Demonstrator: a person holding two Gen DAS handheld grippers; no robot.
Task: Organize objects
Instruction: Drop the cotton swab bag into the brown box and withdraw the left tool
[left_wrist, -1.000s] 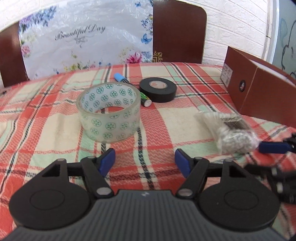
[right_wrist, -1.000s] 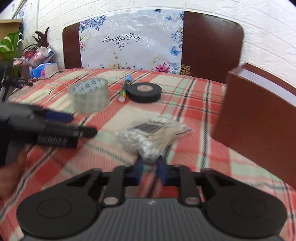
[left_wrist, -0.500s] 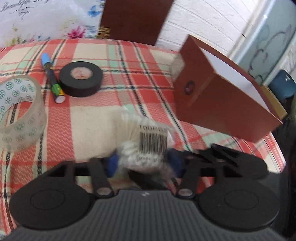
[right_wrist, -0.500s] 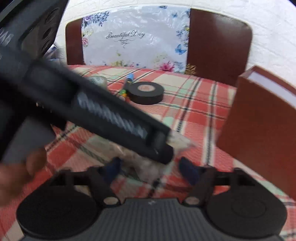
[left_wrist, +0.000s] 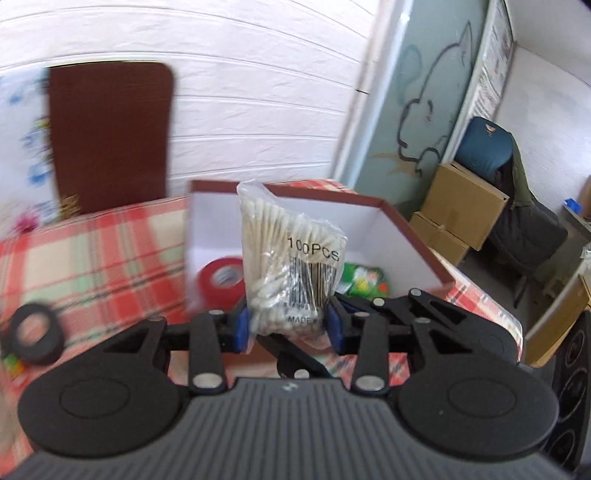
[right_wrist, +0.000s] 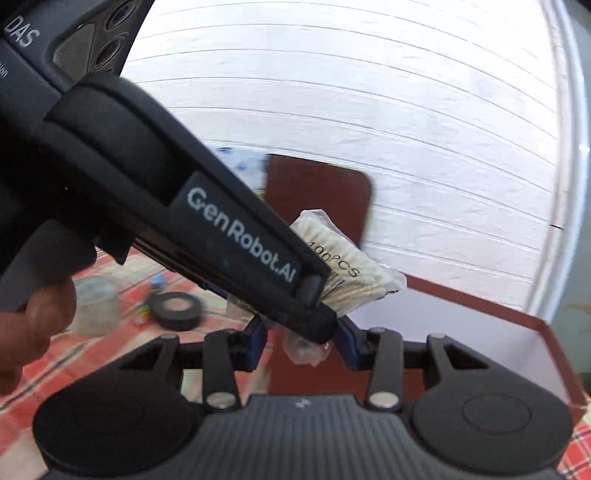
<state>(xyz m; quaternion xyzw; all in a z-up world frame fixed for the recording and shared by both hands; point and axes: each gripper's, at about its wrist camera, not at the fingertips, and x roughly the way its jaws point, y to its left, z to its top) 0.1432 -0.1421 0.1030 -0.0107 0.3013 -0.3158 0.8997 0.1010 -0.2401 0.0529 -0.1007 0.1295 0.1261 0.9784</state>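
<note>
My left gripper (left_wrist: 287, 326) is shut on a clear bag of cotton swabs (left_wrist: 291, 266) marked "100PCS" and holds it up in front of the open brown box (left_wrist: 399, 225). The box has a white inside and holds a red tape roll (left_wrist: 221, 277) and a green packet (left_wrist: 364, 278). In the right wrist view the bag of cotton swabs (right_wrist: 347, 273) sticks out past the left gripper's black body (right_wrist: 229, 236). My right gripper (right_wrist: 301, 345) sits just below with its jaws apart around the bag's bottom corner, not pinching it.
A black tape roll (left_wrist: 35, 334) lies on the plaid tablecloth (left_wrist: 92, 251) to the left; the right wrist view also shows the black tape roll (right_wrist: 177, 310), a clear tape roll (right_wrist: 94, 306) and a marker (right_wrist: 157, 282). Cardboard boxes (left_wrist: 461, 206) stand beyond the table.
The left gripper closed on the swab bag, lifted it off the table and swung right toward the box. The right gripper opened and let the bag go.
</note>
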